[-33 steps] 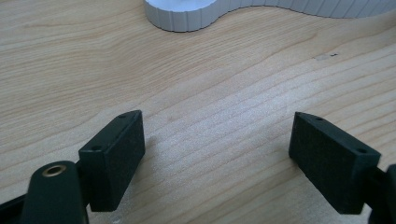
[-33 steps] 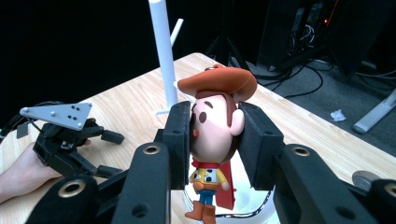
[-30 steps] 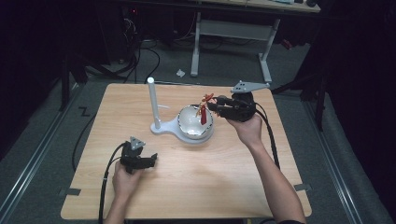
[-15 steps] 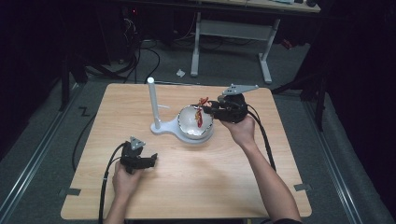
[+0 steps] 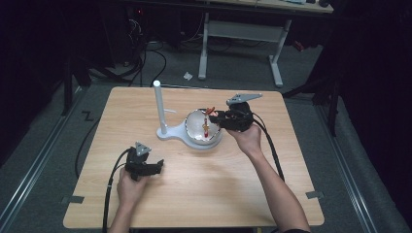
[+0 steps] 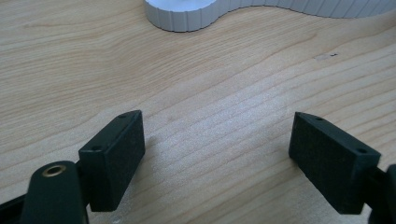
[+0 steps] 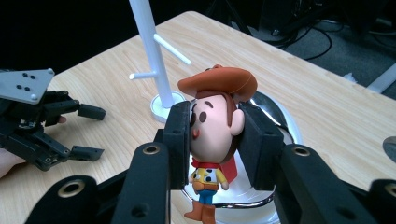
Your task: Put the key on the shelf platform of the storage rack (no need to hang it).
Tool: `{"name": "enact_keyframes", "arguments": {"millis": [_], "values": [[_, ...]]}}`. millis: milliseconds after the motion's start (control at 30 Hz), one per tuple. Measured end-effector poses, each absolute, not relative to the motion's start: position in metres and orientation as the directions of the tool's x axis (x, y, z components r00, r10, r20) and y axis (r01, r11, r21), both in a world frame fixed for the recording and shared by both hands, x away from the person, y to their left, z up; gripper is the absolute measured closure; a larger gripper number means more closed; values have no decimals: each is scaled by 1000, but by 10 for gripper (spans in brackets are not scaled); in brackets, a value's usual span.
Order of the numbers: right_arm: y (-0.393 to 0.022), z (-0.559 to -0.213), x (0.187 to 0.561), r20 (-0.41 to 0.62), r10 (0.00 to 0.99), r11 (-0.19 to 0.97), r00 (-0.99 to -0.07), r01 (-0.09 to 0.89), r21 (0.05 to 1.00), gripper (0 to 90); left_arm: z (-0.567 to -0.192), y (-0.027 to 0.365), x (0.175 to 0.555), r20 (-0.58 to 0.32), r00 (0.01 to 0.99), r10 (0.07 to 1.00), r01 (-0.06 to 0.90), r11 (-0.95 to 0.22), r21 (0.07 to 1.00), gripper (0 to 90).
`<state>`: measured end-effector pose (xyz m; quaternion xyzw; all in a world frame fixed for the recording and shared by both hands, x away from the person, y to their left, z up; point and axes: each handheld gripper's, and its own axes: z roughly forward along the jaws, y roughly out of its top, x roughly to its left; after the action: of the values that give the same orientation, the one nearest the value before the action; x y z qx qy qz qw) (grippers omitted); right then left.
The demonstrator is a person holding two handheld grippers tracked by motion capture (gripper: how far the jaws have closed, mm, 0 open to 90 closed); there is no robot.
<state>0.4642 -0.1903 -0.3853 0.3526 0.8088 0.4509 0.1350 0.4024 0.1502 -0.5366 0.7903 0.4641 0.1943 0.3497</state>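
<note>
A light wooden table [image 5: 204, 194] carries the whole scene, and near its middle stands a white stand [image 5: 167, 132], an upright post with short side pegs rising from one end of a flat base whose other end cradles a shiny silver bowl [image 5: 197, 131]. The right gripper [image 5: 217, 118] reaches in level from the far right side and hangs over that bowl, its jaws pinching the oversized head of a cowboy figurine [image 7: 212, 140] from both sides; gripping the head, the widest and roundest part, likely gives the pads the surest purchase and leaves the small body dangling free. The figurine hangs upright, its long axis vertical, orange hat on top and boots pointing down into the bowl, face turned toward the post side, which suggests it is being lowered feet first. The left gripper [image 5: 156, 167] rests low on the near left of the table, its jaws spread wide over bare wood, apparently parked out of the way.
</note>
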Motion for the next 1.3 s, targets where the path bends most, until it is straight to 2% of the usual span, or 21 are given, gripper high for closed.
{"name": "enact_keyframes", "arguments": {"millis": [733, 1000, 1300], "values": [[-174, -418, 483, 119, 701, 372, -703, 503, 780, 662, -537, 150, 402, -17, 497, 868, 597, -328, 732, 185], [-170, -426, 486, 71, 722, 407, -689, 505, 761, 660, -536, 150, 402, -17, 498, 867, 597, -329, 731, 185], [-168, -435, 493, 70, 738, 409, -671, 527, 745, 659, -536, 150, 402, -16, 499, 866, 597, -330, 731, 185]]}}
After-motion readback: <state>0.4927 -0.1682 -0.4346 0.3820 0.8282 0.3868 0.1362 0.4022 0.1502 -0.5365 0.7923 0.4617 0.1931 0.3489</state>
